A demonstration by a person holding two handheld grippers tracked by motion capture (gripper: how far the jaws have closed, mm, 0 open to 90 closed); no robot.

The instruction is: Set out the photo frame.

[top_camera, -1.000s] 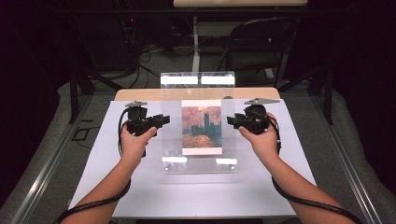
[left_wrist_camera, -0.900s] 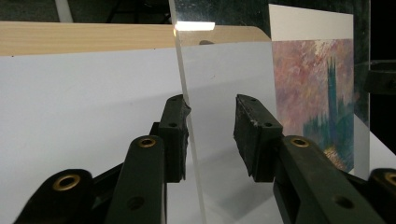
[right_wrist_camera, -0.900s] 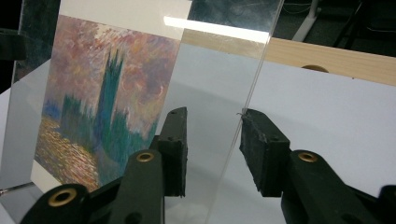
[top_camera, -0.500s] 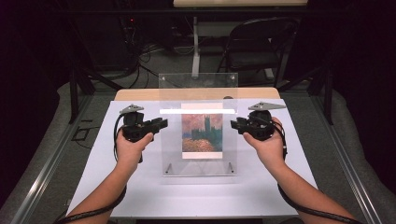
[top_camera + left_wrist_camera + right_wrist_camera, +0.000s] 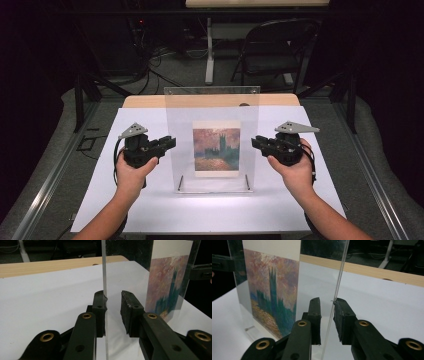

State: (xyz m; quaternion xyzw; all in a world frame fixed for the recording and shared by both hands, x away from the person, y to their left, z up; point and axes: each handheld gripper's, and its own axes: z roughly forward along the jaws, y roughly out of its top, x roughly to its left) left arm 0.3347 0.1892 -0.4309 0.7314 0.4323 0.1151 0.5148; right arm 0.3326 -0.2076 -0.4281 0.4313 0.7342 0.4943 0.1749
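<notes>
Standing upright between the two tools, a clear plastic pane rose above the white sheet that covered the table. The left tool sat at the pane's left edge and the right tool at its right edge, each carried in a hand with the jaws pointing inward toward the pane. A painting print of dark towers under a reddish sky showed in the pane, midway between the two tools.

In the left gripper view, the pane's thin edge ran up from between the left tool's jaws; one pad touched it, while the other stood apart with a gap. Those jaws had just been closing, not yet clenched on the pane. Beyond that tool the print stood off to one side.

In the right gripper view, the pane's edge likewise passed between the right tool's jaws, just beside one pad and clear of the other. These jaws too had just been closing, with the pane between them but not gripped. Two small metal pins stood at the pane's foot, near the person's side.
</notes>
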